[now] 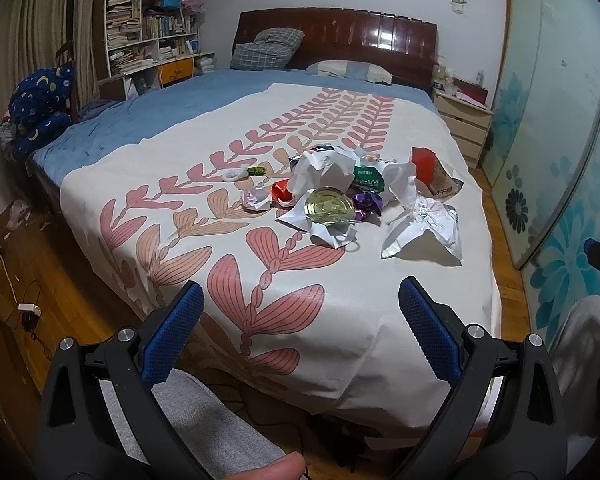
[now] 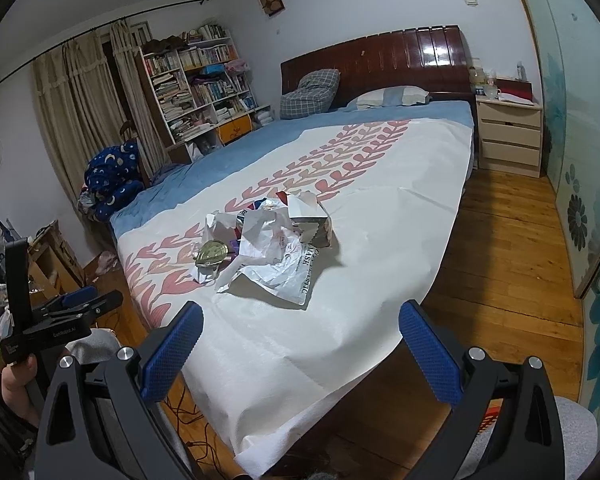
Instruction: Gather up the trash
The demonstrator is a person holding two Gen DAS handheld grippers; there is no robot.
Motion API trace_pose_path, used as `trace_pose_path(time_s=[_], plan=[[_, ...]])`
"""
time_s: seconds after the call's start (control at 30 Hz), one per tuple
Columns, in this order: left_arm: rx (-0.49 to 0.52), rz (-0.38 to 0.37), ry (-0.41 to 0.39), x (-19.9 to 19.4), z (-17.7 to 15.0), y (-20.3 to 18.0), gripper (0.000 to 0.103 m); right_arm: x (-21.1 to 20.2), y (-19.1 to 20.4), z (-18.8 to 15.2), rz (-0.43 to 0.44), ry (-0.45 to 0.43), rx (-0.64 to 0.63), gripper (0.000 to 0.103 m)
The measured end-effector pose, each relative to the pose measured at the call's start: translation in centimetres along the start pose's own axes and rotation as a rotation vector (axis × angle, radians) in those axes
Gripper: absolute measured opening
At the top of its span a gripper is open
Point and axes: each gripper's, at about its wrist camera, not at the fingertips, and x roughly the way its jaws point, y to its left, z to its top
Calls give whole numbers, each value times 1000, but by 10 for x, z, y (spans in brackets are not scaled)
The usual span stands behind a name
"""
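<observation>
Both claws, left gripper and right gripper, gape wide, empty; trash pile at twelve o'clock on the bedspread, bare cloth all around.

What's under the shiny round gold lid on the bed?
The gold lid rests on crumpled white paper, which lies on the leaf-patterned sheet. A purple wrapper sits beside it. Whether anything hides beneath the lid or the paper is covered from view.
</observation>
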Motion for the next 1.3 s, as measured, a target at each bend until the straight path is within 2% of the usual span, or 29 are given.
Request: trace_pose_path(time_s=[0.7, 1.3], plan=[[4, -8, -3, -1, 1, -3, 97, -6, -3, 2, -8, -3, -2, 97], [-5, -9, 0, -2, 3, -1, 97, 4, 4, 0, -2, 15, -10, 97]])
